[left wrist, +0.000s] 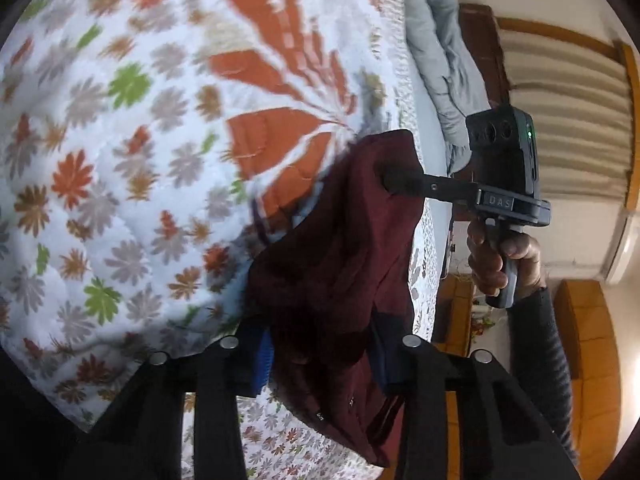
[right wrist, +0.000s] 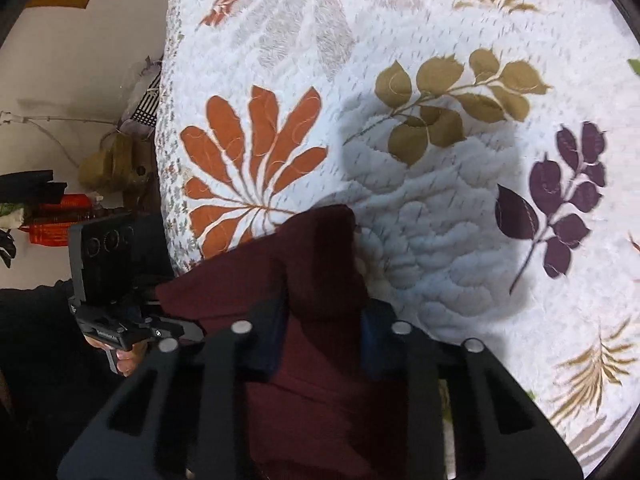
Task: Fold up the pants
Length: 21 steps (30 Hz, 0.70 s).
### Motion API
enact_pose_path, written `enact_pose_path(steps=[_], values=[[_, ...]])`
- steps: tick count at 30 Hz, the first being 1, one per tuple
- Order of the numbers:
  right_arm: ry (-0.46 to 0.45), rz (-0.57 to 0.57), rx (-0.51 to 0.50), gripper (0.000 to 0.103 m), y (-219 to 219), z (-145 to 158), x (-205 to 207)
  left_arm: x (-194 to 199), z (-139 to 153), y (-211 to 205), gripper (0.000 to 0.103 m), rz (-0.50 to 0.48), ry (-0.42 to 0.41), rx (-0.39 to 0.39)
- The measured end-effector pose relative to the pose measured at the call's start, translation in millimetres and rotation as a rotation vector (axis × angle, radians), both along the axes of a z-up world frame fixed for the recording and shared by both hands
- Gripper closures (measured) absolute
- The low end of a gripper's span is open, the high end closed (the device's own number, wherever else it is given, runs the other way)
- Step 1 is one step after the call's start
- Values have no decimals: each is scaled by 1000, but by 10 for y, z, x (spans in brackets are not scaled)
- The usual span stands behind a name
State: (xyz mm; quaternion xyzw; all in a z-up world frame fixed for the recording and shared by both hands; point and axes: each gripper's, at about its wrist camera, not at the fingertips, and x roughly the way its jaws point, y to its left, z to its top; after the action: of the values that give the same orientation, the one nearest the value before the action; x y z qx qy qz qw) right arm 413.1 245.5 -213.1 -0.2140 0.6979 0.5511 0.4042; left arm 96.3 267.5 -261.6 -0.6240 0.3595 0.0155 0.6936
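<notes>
Pants (left wrist: 340, 248) dark maroon, plain. Quilt (left wrist: 120, 140) white, printed with orange, green, grey-brown flowers; big orange, olive, purple leaf sprays in right wrist view. Grippers black, blue pads (left wrist: 264, 364). Sleeve (left wrist: 536, 332) dark grey.

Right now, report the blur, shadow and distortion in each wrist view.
Left wrist view: the floral quilt is motion-smeared, the maroon pants are dark and underexposed, and fisheye bends the bed edge. Right wrist view: sharper leaf prints, a soft grey shadow on the quilt beyond the pants, and a black vignette at the corners.
</notes>
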Motion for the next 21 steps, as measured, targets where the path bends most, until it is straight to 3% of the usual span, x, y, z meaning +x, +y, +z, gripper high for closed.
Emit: enact_pose_path(steps=[10, 21], values=[[-153, -13, 39, 79, -160, 610, -107, -7, 590, -178, 69, -58, -92, 176], [-283, -93, 87, 79, -556, 1235, -206, 99, 1200, -457, 70, -139, -180, 310]])
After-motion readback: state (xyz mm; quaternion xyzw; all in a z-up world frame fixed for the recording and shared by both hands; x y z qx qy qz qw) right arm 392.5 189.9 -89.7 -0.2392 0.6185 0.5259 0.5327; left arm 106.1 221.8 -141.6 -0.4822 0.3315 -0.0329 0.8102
